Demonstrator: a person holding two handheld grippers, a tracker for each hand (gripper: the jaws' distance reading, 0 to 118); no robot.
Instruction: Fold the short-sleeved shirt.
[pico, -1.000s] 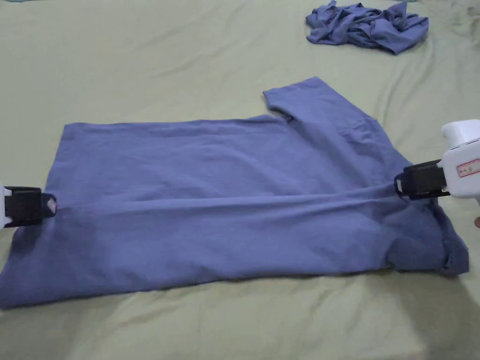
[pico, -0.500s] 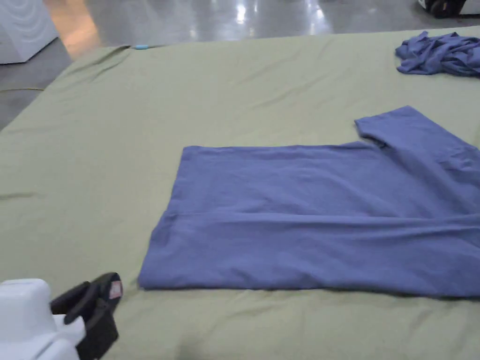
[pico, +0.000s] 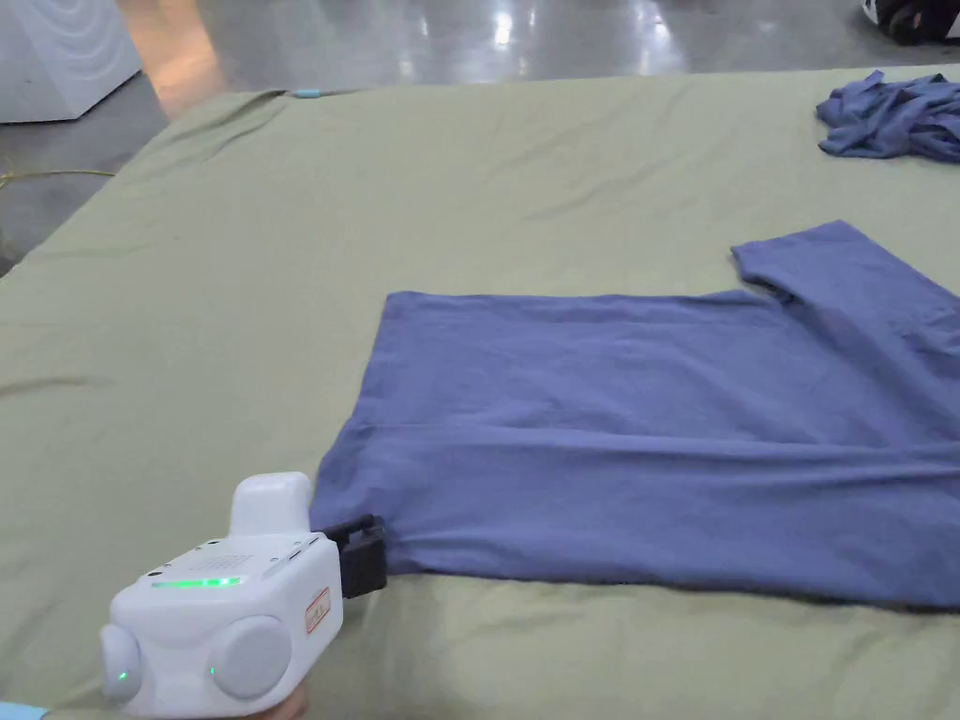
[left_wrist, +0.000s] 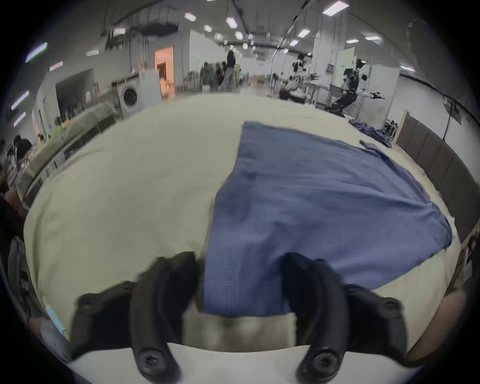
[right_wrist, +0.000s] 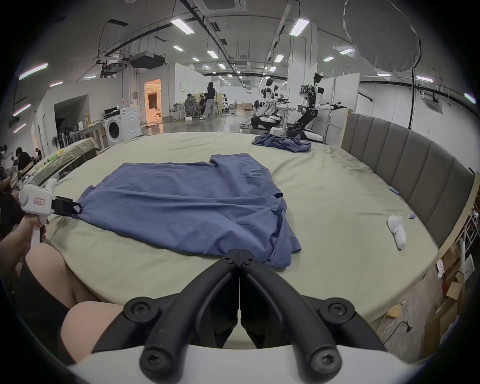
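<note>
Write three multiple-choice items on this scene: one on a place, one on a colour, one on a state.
1. The left gripper is at the shirt's:
A. far sleeve
B. near hem corner
C. collar

2. The sheet is:
A. green
B. red
C. white

3. The right gripper's fingers are:
A. spread wide
B. clamped on the crumpled garment
C. closed together

Key: B, its fingers flank the stitched hem; A, pale green all round the shirt; C, the tips meet with no gap.

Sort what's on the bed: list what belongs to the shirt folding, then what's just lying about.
For the job:
blue short-sleeved shirt
left gripper, open at the hem corner
right gripper, shut, empty

Lying about:
crumpled blue garment
white object
</note>
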